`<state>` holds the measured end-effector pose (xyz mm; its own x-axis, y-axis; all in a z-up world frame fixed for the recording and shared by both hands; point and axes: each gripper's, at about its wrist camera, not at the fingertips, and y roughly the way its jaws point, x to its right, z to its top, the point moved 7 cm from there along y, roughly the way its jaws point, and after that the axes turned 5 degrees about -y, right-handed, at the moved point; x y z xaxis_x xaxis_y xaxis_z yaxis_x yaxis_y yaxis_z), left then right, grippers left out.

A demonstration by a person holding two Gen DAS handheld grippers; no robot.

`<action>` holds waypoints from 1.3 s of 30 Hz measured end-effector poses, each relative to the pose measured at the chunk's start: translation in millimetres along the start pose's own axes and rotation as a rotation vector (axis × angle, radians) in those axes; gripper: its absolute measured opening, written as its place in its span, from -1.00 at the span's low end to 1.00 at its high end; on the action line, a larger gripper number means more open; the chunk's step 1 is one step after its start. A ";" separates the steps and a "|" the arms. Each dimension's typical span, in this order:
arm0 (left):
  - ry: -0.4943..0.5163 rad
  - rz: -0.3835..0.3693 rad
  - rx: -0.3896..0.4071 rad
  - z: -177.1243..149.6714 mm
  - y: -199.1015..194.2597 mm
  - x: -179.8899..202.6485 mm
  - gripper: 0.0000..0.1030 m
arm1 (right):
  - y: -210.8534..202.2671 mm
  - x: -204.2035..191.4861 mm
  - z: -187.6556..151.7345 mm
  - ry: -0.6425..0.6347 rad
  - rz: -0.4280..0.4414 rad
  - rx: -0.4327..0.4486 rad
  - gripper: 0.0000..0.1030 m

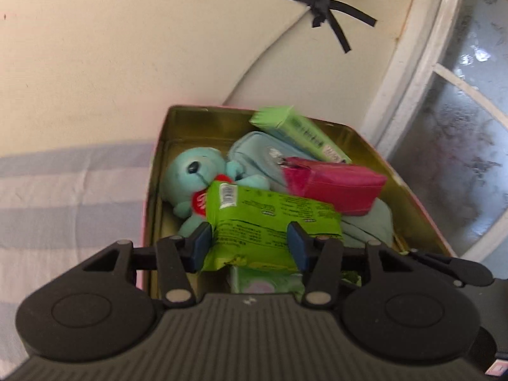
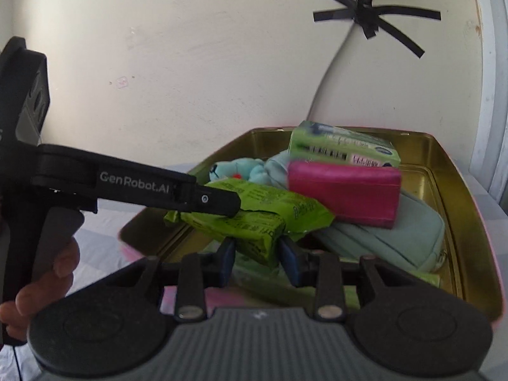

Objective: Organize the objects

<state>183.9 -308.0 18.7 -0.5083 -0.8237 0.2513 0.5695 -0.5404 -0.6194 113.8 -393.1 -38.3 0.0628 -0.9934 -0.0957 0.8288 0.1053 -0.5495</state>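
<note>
surface: striped bedsheet (image 1: 63,197) | directly on it: gold-lined pink tin (image 1: 203,120), filled

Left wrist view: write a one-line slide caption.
Left tool grips a green packet over a tin holding a plush toy, pouches and a carton.
</note>
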 end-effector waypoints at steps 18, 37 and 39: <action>0.103 0.182 0.140 -49.8 -111.3 -4.8 0.22 | -104.3 15.8 -18.5 0.264 -0.048 0.283 0.02; 0.069 0.272 0.192 -122.0 -191.0 -40.2 1.00 | -175.8 -58.2 -59.9 0.354 -0.066 0.308 0.37; 0.064 0.271 0.191 -124.7 -194.0 -41.1 1.00 | -180.7 -65.5 -59.9 0.347 -0.073 0.324 0.43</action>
<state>13.7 -147.8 35.8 -0.3575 -0.9328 0.0454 0.7971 -0.3301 -0.5056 -73.4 -344.3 17.6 -0.1459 -0.9181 -0.3686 0.9581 -0.0383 -0.2839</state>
